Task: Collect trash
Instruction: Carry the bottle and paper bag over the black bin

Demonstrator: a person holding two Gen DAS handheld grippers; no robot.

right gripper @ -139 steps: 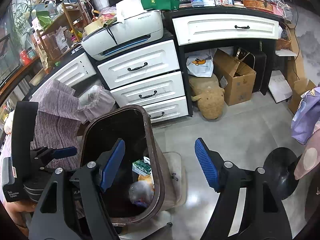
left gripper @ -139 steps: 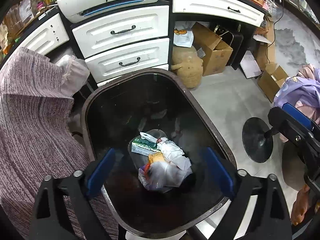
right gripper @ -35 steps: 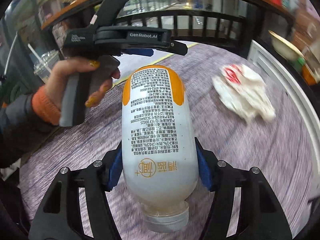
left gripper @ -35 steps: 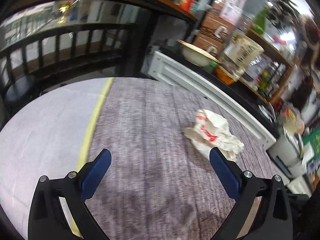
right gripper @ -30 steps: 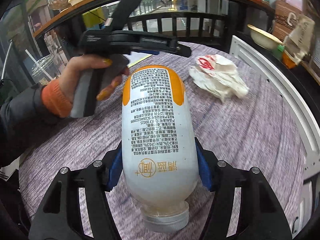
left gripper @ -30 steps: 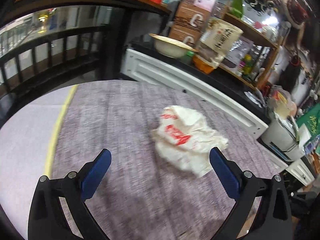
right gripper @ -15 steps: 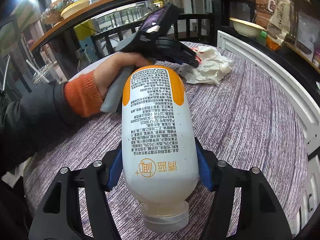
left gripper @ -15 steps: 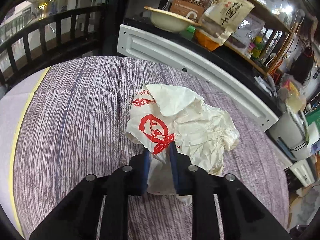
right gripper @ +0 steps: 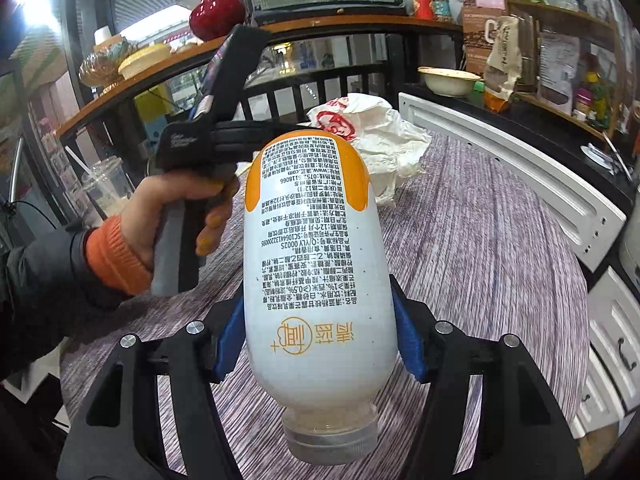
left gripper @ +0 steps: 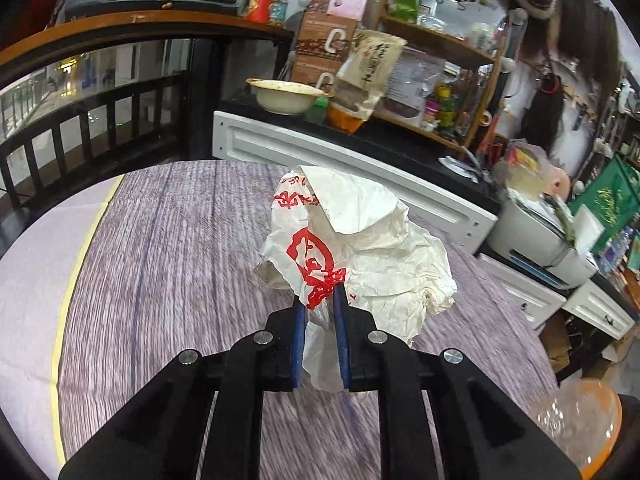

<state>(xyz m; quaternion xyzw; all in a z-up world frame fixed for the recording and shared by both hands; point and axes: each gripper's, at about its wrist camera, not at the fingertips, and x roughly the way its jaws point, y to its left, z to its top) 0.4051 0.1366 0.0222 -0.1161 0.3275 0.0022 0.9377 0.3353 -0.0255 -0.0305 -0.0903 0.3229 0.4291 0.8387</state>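
My left gripper [left gripper: 320, 296] is shut on a crumpled white paper wrapper [left gripper: 372, 248] with red print, pinching its near fold. The wrapper hangs lifted over the purple striped tablecloth [left gripper: 180, 260]. In the right wrist view the same wrapper [right gripper: 380, 140] shows beyond the bottle, and a hand [right gripper: 168, 216] with an orange cuff holds the left gripper's handle. My right gripper [right gripper: 318, 344] is shut on a white bottle [right gripper: 316, 240] with an orange end. The bottle's clear cap points toward the camera.
A white cabinet [left gripper: 360, 160] with a black top runs along the table's far side, carrying a cream bowl [left gripper: 286, 94] and a snack bag [left gripper: 368, 72]. A printer [left gripper: 536, 240] sits at the right. A plastic cup with a straw [right gripper: 106, 184] stands at the left.
The left gripper has shut on the wrapper and raised it off the tablecloth. The right gripper, still holding the bottle, has swung so the cabinet now fills its right side.
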